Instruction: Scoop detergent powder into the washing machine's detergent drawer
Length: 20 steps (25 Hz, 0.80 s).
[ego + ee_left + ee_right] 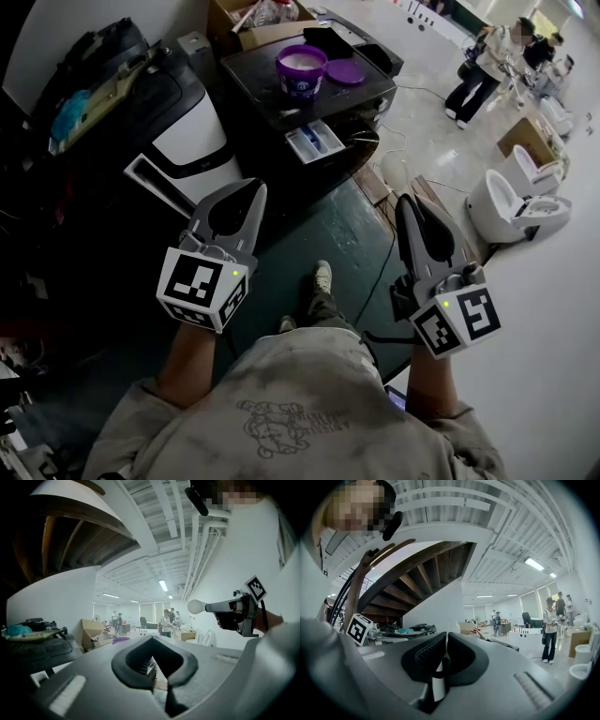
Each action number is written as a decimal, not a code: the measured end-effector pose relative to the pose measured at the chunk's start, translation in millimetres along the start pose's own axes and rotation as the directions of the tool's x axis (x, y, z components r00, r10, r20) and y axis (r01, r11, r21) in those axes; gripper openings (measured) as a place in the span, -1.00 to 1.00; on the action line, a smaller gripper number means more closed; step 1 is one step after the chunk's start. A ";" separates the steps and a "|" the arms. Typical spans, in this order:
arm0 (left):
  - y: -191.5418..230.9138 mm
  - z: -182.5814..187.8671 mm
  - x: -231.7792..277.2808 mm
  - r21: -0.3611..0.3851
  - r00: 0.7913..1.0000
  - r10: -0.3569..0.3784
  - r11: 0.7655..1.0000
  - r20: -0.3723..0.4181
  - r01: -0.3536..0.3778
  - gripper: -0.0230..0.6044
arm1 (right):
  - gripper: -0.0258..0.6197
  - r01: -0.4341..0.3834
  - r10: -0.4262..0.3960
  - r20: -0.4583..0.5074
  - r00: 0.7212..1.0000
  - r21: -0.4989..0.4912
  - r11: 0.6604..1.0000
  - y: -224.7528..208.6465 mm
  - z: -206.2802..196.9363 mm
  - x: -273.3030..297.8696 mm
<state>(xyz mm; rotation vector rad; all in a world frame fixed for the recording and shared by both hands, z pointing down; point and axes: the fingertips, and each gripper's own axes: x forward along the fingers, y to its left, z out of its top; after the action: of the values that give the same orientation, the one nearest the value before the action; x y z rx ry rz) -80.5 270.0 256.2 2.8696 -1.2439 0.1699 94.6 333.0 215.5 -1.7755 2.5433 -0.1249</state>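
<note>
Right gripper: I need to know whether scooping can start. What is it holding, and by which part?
The right gripper holds a white scoop by its handle, clamped between the jaws; its round bowl sticks out beyond them.

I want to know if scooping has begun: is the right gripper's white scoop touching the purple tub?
Apart. Head view: the purple tub sits on the machine, far ahead of the right gripper. Left gripper view: the scoop is in open air.
</note>
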 end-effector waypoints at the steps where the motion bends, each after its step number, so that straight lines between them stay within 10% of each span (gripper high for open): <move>1: 2.3 0.1 6.6 0.000 1.000 0.004 1.000 -0.002 -0.004 -0.93 | -0.81 -0.003 0.003 -0.003 1.000 0.002 1.000 -5.9 -0.5 5.5; 20: 62.1 17.8 181.2 0.032 0.994 0.101 0.995 -0.046 -0.100 -0.93 | -0.81 -0.107 0.108 -0.050 0.993 0.024 0.994 -142.8 7.3 159.1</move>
<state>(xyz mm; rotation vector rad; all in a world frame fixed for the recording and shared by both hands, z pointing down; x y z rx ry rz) -1.0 94.8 255.0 2.8109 -1.3893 0.2580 173.9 134.5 223.1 -1.6443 2.6559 -0.1957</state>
